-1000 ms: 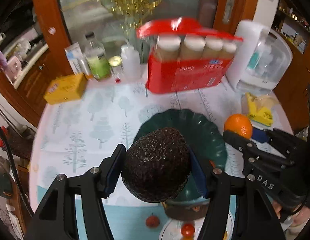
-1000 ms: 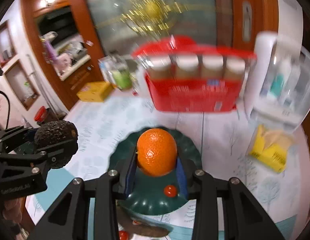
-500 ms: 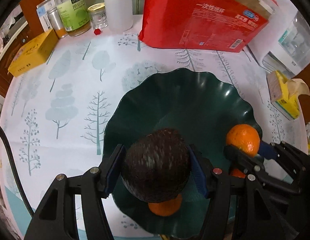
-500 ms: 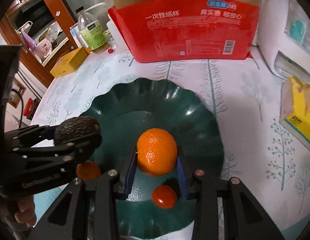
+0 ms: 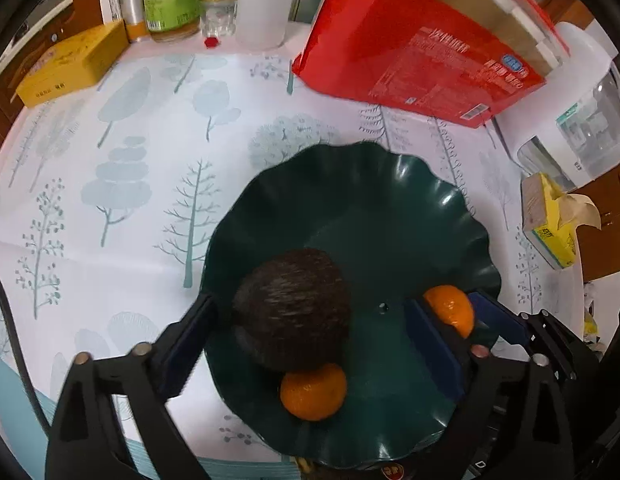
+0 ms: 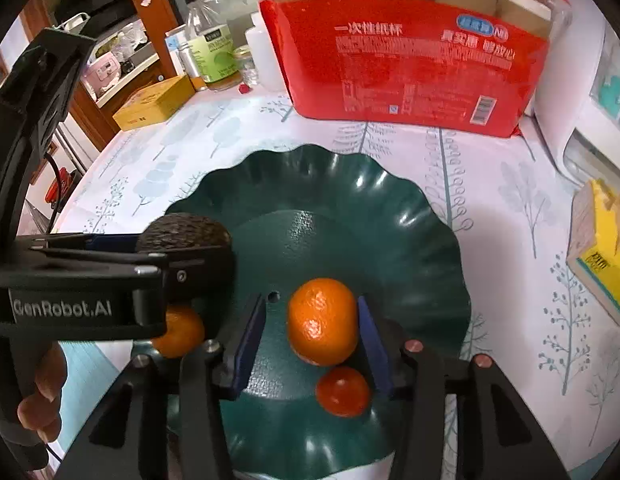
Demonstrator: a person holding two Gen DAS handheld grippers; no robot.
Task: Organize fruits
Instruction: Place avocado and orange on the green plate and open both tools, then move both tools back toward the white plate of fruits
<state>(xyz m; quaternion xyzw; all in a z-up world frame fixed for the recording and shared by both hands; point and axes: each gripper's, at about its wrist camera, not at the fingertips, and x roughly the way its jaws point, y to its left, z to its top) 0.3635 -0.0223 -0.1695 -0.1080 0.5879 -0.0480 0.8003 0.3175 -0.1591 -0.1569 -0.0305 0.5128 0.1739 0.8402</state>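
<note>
home dining area: round table (image 5: 110,240) under a tree-print tablecloth, crowded with a red pack of paper cups (image 6: 402,60), bottles, a glass jar (image 5: 218,10), a yellow box (image 5: 66,64), a tissue pack (image 5: 550,228); wooden cabinets and shelves (image 6: 122,40) behind.

Left gripper (image 5: 310,344): you have brought it down over the green scalloped plate (image 5: 390,184); its jaws have just been opening and now stand wide, clear of the avocado (image 5: 292,314), which you clamped a moment ago. Right gripper (image 6: 310,344): likewise lowered to the plate; jaws have just been opening, a gap now showing left of the orange (image 6: 322,320) between them.
</note>
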